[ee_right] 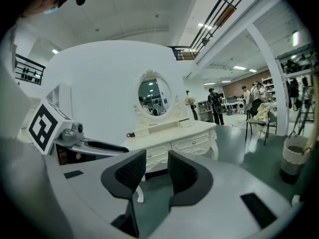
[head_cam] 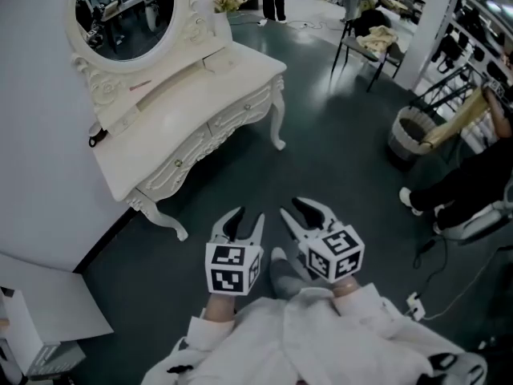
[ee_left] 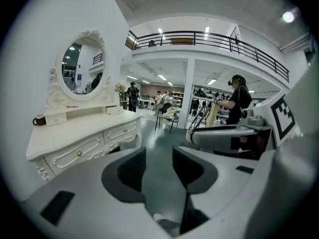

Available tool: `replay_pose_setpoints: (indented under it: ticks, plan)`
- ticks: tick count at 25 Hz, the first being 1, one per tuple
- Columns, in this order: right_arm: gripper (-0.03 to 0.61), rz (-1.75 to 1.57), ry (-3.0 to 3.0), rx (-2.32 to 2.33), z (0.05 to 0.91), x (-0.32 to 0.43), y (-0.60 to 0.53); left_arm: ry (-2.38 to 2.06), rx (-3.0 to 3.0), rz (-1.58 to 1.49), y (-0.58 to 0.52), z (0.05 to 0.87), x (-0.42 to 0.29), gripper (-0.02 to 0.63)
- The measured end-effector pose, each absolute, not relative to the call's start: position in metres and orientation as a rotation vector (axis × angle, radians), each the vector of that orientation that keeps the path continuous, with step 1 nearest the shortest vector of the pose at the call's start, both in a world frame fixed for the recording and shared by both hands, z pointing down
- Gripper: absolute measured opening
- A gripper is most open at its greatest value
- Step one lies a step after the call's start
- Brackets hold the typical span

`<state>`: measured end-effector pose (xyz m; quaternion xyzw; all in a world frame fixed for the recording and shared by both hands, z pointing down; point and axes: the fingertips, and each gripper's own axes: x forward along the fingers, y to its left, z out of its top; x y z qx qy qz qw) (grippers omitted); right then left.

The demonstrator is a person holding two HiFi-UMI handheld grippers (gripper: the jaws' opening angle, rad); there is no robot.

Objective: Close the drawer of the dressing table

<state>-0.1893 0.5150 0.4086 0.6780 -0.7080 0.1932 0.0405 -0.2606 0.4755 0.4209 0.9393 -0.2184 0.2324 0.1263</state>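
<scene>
Left tool [head_cam: 248,216] and right tool [head_cam: 298,212]: jaws partly open, nothing between them. The dressing table [head_cam: 200,103] stands ahead of both tools, well apart, its drawer [head_cam: 243,109] front flush.

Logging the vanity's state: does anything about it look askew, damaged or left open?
Nothing stands out: the dressing table stands upright and its two drawers appear flush with the frame.

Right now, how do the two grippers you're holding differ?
The left gripper is nearer the dressing table; the right gripper is farther out. In their own views, the right gripper's jaws aim at the table's drawers, the left gripper's at bare floor. Both are open, empty, touching nothing.
</scene>
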Motion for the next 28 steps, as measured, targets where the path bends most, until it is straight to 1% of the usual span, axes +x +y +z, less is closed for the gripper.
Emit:
replay_pose_setpoints:
  ticks: [14, 20, 28]
  plan:
    - [0.126, 0.538, -2.245, 2.012, 0.397, -0.074, 0.390, -0.722, 2.749, 0.661, 0.346, 0.411, -0.150, 0.147]
    - [0.126, 0.556, -2.270, 1.964, 0.408, -0.051, 0.353, -0.755, 2.725, 0.672, 0.308, 0.420, -0.126, 0.147]
    - [0.126, 0.688, -2.261, 1.941, 0.433, -0.041, 0.339, -0.691, 2.683, 0.732, 0.292, 0.435, -0.108, 0.147]
